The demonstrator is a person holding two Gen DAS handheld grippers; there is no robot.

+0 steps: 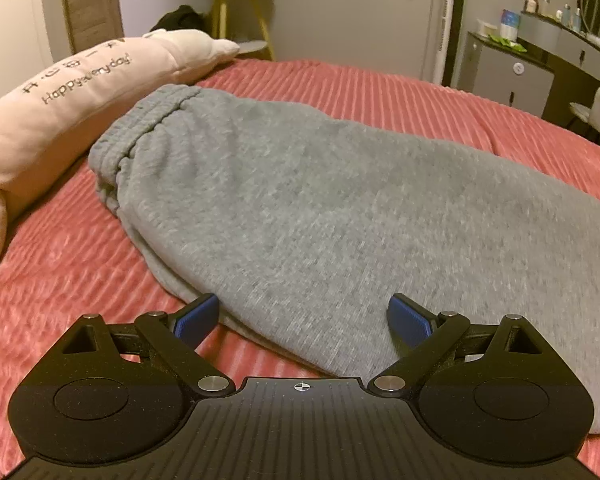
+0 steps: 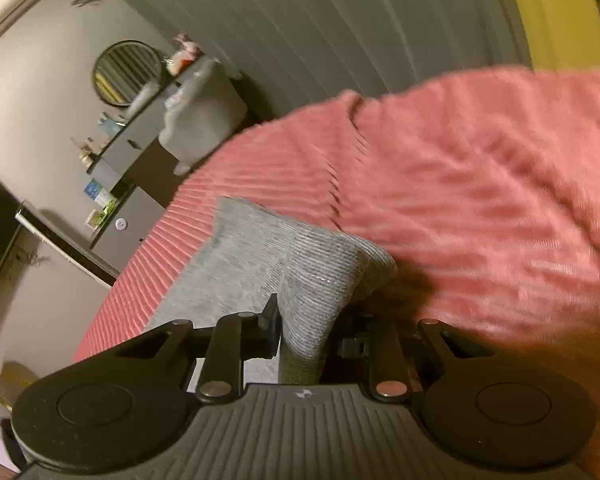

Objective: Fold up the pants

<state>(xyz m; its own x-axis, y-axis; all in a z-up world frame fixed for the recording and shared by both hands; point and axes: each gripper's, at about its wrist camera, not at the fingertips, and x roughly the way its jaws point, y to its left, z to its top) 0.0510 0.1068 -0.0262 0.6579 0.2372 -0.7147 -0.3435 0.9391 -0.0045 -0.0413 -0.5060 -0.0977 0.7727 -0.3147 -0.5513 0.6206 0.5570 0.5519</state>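
Tool (image 1: pixel 303 320) open over grey pants (image 1: pixel 300 208).

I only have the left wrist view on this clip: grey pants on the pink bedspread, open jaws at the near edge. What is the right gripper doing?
Observer: The right gripper is shut on the ribbed cuff of the pants.
Operator: Is the cuff lying flat?
Observer: No, it stands bunched up above the bedspread, casting a shadow beside it.
Operator: Does the right view show the waistband?
Observer: No, only the leg end; the waistband shows in your view, near the pillow.
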